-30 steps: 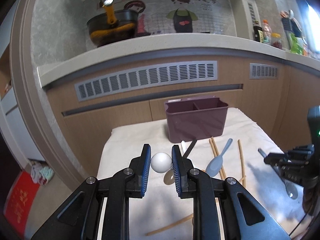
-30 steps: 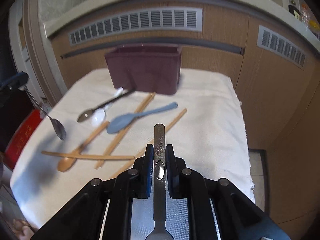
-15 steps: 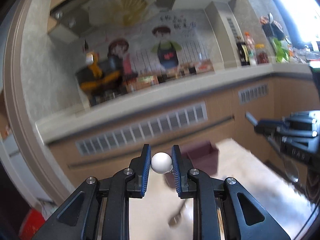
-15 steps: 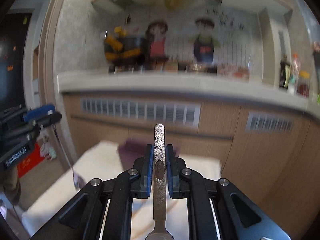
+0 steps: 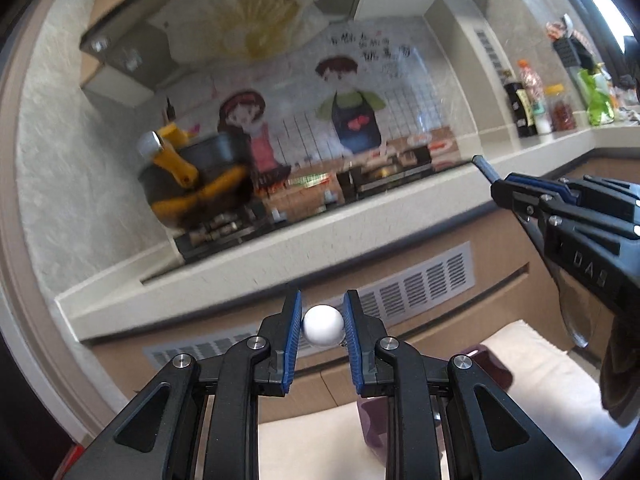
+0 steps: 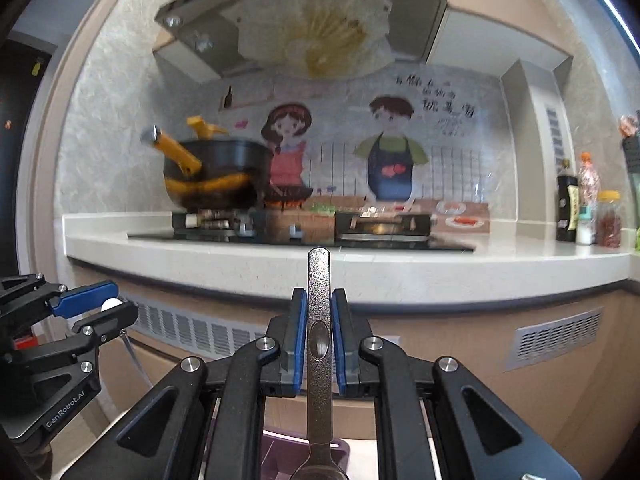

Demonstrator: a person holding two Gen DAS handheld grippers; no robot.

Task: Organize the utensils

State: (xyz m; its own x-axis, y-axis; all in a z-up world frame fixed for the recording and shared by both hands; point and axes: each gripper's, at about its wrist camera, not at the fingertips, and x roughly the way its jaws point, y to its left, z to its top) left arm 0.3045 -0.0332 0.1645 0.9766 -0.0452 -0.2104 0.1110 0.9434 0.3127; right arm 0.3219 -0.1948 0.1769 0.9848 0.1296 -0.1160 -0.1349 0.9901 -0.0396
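Kitchen cabinets with slatted vents run under a pale countertop (image 6: 360, 276), where a dark pot with yellow handles (image 6: 212, 178) sits on the stove before a cartoon wall picture of two cooks, and bottles (image 6: 568, 208) stand at the far right. Both tools are held raised, pointing nearly level toward the cabinets, with the cloth-covered bench (image 5: 532, 364) low in each view. The left tool (image 5: 322, 322) has its blue pads pressed on the white rounded end of a spoon (image 5: 323, 325), gripping it between the fingertips; in the right wrist view the same tool shows at the left edge, with the thin handle hanging down from it. The right tool (image 6: 319, 312) is pressed nearly together on the flat handle of a metal spoon (image 6: 319, 280), the handle's end sticking forward past the fingertips and the bowl end trailing back under the camera. In the left wrist view that tool enters from the right, tilted, with the spoon's bowl hanging below it and the handle tip jutting out up and to the left. A purple utensil box (image 5: 492, 368) stands on the bench cloth below and ahead of both tools, partly hidden behind the fingers; its rim also shows at the bottom of the right wrist view.
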